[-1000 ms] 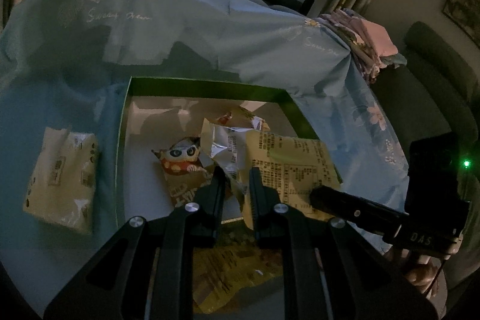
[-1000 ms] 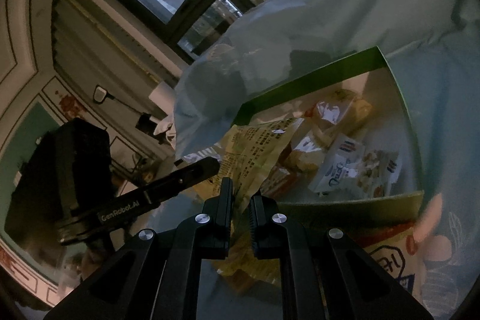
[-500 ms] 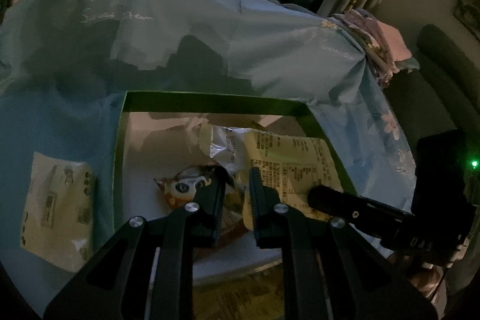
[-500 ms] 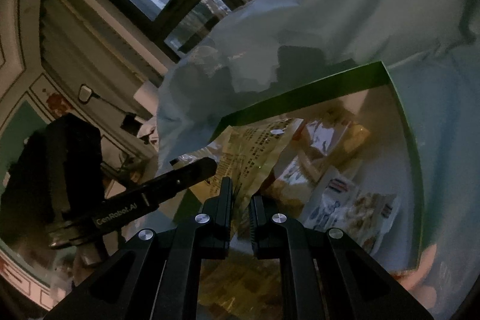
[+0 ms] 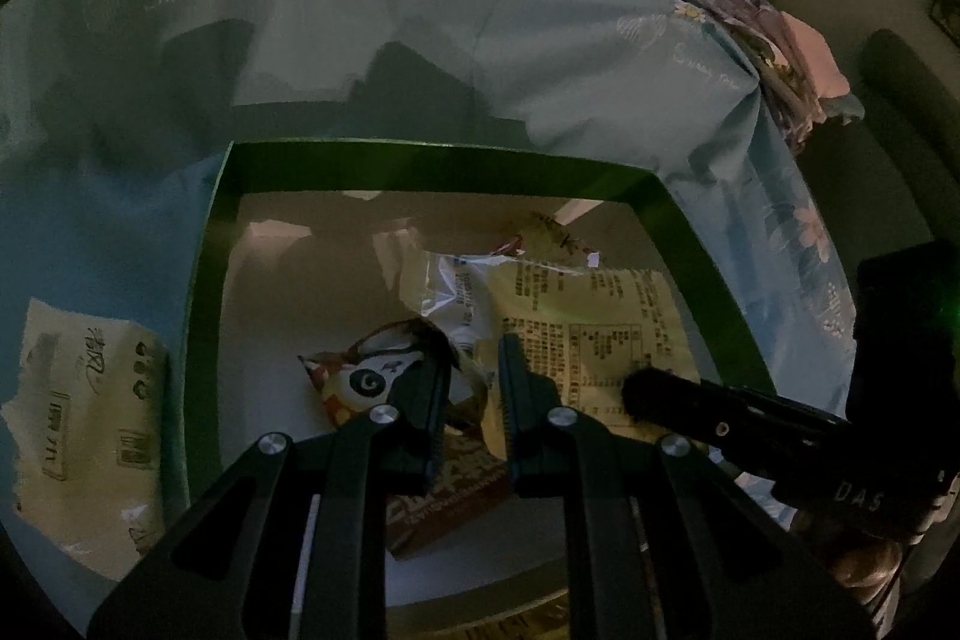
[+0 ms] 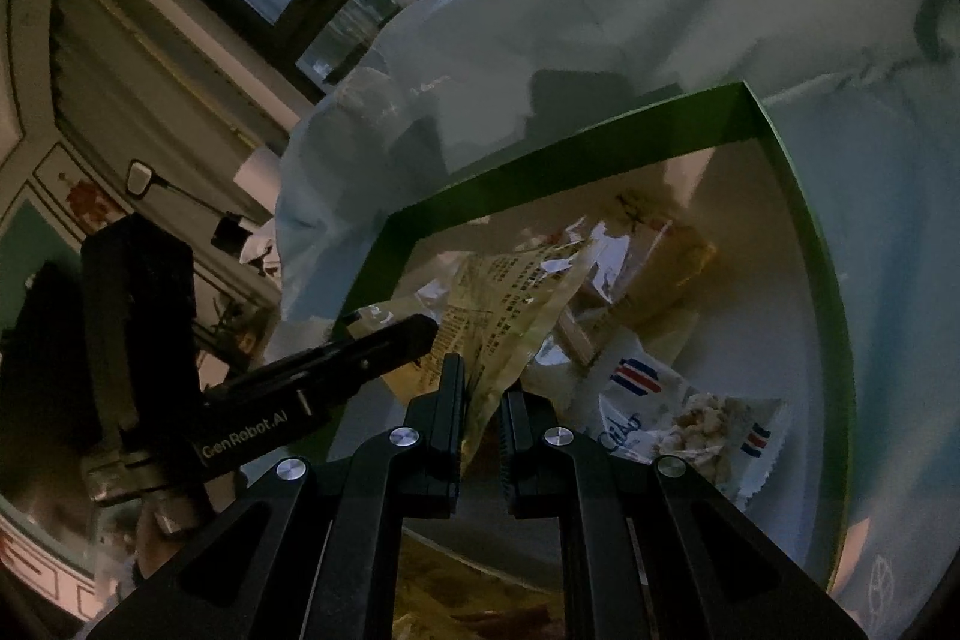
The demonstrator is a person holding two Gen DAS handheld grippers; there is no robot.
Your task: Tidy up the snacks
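A green-rimmed box [image 5: 432, 166] [image 6: 576, 142] holds several snack packets. Both grippers hold one yellow snack bag with printed text [image 5: 594, 328] [image 6: 510, 304] over the box. My left gripper [image 5: 471, 370] is shut on the bag's left corner, above a packet with a cartoon face [image 5: 366, 376]. My right gripper [image 6: 480, 394] is shut on the bag's near edge. A white packet with red and blue stripes [image 6: 684, 412] lies in the box to the right of it.
A yellow-white packet [image 5: 84, 430] lies on the light blue cloth [image 5: 360, 28] left of the box. More yellow packets lie by the box's near wall [image 6: 480, 598]. Folded cloths [image 5: 786, 58] sit at the far right.
Both grippers have moved forward over the box with the yellow bag held between them. The box now fills more of both views.
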